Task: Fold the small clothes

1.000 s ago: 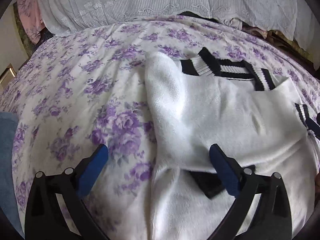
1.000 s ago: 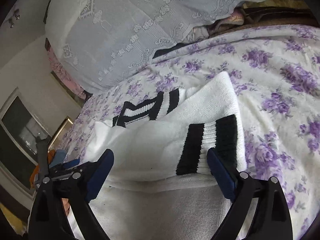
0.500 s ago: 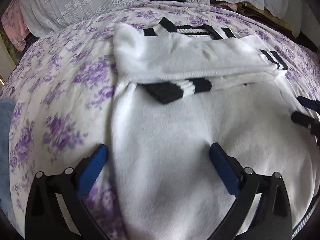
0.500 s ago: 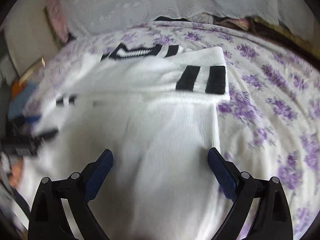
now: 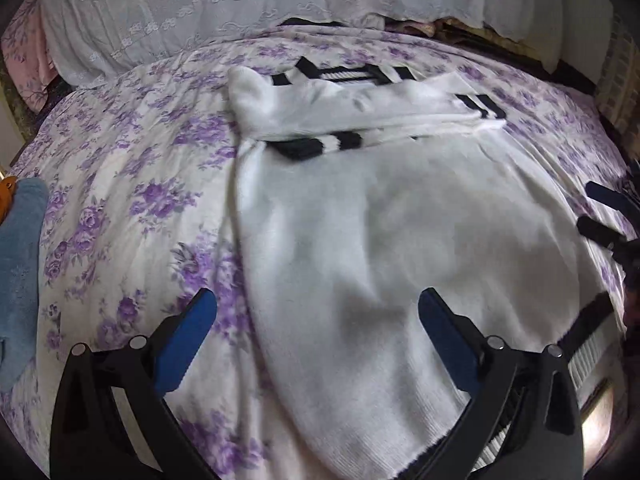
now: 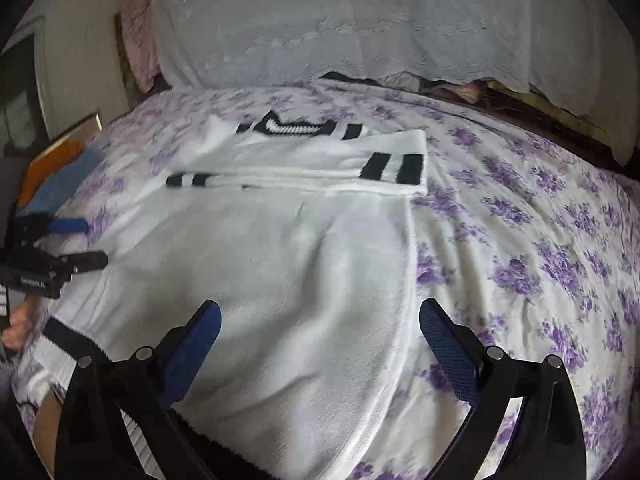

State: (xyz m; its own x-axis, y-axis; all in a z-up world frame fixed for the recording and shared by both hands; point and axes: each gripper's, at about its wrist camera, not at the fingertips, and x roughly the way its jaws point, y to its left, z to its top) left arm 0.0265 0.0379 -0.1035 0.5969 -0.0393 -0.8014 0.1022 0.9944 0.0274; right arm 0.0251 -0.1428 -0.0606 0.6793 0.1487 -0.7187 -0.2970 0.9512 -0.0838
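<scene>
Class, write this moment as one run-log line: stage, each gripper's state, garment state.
stage: sleeves folded in | left gripper: open, empty | right gripper: open, empty, jaws just widened | sweater: flat on bedsheet, hem unfolded

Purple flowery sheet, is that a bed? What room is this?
Most likely a bedroom. The flowery sheet covers a wide bed, white lacy bedding is piled at its far end, and a white sweater lies spread out for folding.
</scene>
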